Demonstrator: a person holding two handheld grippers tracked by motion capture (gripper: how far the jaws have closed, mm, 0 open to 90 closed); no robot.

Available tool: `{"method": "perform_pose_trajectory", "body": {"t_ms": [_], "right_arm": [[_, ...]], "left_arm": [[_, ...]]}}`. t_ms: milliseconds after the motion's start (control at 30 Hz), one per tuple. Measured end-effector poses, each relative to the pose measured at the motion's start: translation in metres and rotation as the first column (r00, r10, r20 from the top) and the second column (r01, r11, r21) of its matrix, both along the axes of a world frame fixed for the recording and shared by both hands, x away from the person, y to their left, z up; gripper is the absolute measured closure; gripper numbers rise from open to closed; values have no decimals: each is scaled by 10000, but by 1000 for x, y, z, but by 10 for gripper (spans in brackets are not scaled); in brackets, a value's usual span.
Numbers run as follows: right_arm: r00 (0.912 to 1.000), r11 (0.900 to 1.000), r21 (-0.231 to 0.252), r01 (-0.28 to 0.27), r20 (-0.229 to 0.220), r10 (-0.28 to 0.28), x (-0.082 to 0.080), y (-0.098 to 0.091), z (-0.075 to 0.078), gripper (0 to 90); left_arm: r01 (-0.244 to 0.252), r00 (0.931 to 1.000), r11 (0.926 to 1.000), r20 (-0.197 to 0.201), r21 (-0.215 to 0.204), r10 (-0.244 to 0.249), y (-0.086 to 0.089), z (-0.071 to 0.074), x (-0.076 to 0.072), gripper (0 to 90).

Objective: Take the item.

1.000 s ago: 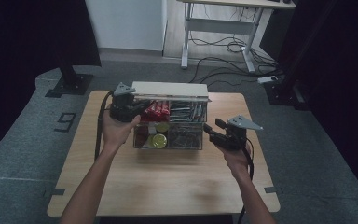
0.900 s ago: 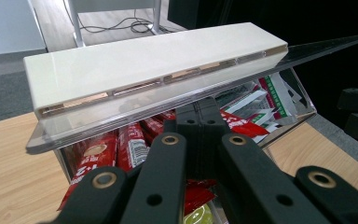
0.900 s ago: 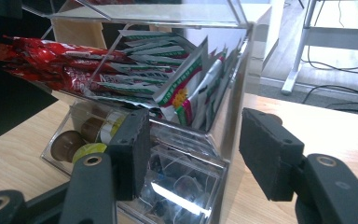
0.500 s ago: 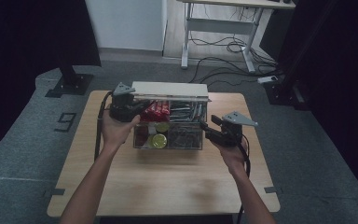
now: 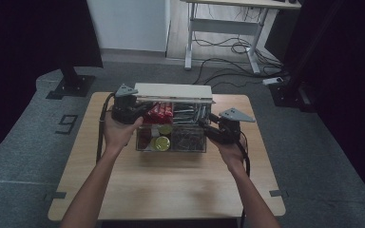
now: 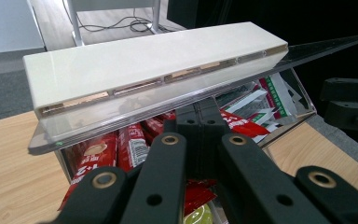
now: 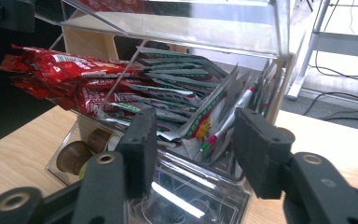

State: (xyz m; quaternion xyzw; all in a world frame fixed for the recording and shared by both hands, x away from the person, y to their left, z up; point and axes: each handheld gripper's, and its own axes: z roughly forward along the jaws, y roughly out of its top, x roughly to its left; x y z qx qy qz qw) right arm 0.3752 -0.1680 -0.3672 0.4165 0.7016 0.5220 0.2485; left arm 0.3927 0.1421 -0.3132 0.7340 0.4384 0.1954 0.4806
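- Organiser box point(image 5: 171, 137): clear plastic, sits near the middle of the wooden worktop point(image 5: 166, 185), between the two hands.
- Lid point(image 6: 149, 70): clear panel with a cream bar along its edge, raised and tilted over the box; in the left gripper view its edge lies just above the jaw tips.
- Left gripper point(image 6: 198, 119): at the box's far left corner in the high view point(image 5: 129, 108); jaws together under the lid's edge. Whether they pinch the lid cannot be told.
- Right gripper point(image 7: 191, 140): at the box's right side point(image 5: 214, 127); jaws apart and just been closing, with the green-and-white sachets point(image 7: 200, 112) seen between them but not pressed.
- Red sachets point(image 7: 70, 79): stacked in the rear left compartment, beside the green-and-white ones.
- Round capsules point(image 7: 74, 156): in the front compartment; a yellow-topped one point(image 5: 161, 143) shows from above.
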Motion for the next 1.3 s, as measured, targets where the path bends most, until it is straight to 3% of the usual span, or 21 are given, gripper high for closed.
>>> {"method": "perform_pose_trajectory", "body": {"t_ms": [567,1000,1300], "right_arm": [[9999,9995,-294,-104,-124,100,14,16,0,581],[9995,9983,-507,299,-90,-304,23,22,-2,622],[9979,9934,-957,629,-75,-639,30,28,-7,631]], "left_arm": [[-6,10000,10000,-37,-2,6,-1,0,1,900],[20,10000,10000,2,-19,-20,-1,-1,0,900],[27,10000,10000,27,-81,-27,-1,-2,0,900]]}}
